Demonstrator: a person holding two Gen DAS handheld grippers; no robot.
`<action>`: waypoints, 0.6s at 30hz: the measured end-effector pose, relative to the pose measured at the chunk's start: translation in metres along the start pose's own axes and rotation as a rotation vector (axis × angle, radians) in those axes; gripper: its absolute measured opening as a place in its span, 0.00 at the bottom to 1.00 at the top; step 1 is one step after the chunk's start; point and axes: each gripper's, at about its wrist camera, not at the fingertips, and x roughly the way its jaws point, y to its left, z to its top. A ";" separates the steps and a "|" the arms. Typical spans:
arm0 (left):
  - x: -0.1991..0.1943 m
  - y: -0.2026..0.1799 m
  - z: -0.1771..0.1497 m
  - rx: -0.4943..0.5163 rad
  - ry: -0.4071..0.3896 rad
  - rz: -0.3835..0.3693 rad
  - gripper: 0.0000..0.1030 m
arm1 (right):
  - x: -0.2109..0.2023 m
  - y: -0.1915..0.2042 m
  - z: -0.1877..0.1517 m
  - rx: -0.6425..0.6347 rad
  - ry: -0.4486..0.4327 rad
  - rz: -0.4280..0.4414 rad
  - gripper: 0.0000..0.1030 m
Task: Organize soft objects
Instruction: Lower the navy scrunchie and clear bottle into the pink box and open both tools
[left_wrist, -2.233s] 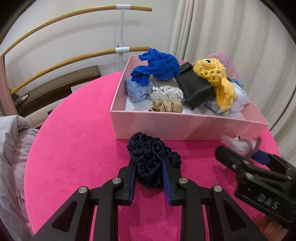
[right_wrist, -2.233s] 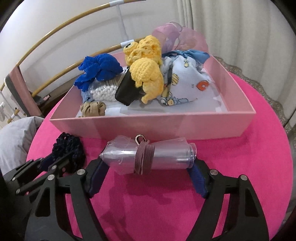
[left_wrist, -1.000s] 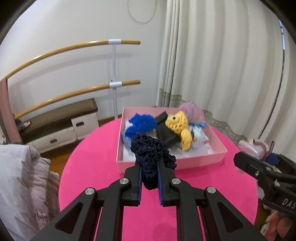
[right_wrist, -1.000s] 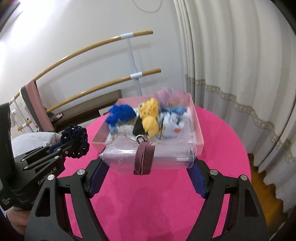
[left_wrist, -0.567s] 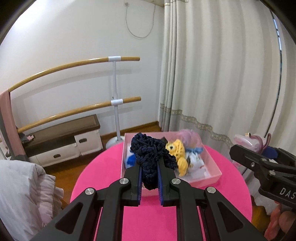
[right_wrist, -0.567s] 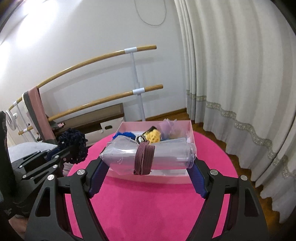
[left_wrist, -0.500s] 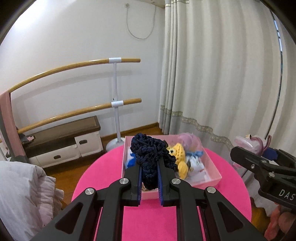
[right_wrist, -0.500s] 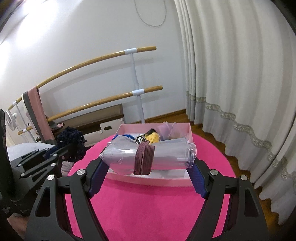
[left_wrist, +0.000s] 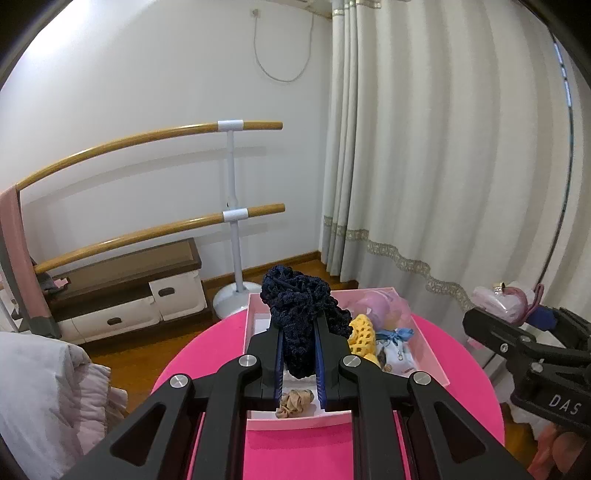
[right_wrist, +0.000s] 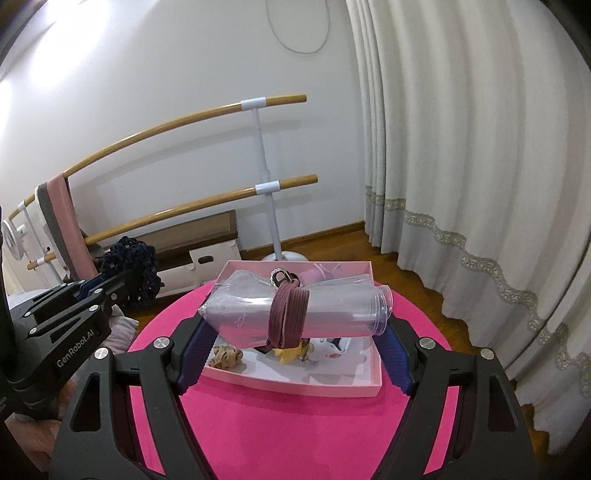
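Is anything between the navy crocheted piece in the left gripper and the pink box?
Nothing visible. The left gripper holds the navy crocheted piece in open air above the pink box, which is open-topped; only items already inside lie below.

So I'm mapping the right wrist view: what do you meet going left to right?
left gripper holding the navy crochet piece → tan scrunchie in the pink box → maroon hair ties around the clear bottle → white curtain.

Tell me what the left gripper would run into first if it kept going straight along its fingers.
Probably the pink box. The left gripper, shut on the navy crocheted piece, points down toward the box's contents, near the beige scrunchie. Depth is unclear; it is held well above the table.
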 end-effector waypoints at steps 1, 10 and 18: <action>0.003 -0.001 0.000 -0.001 0.005 -0.002 0.10 | 0.003 -0.002 0.002 0.001 0.003 -0.002 0.73; 0.044 0.001 0.013 -0.007 0.043 -0.007 0.10 | 0.036 -0.019 0.013 0.018 0.048 -0.009 0.73; 0.095 0.001 0.026 -0.013 0.093 -0.010 0.10 | 0.075 -0.032 0.008 0.035 0.118 -0.009 0.74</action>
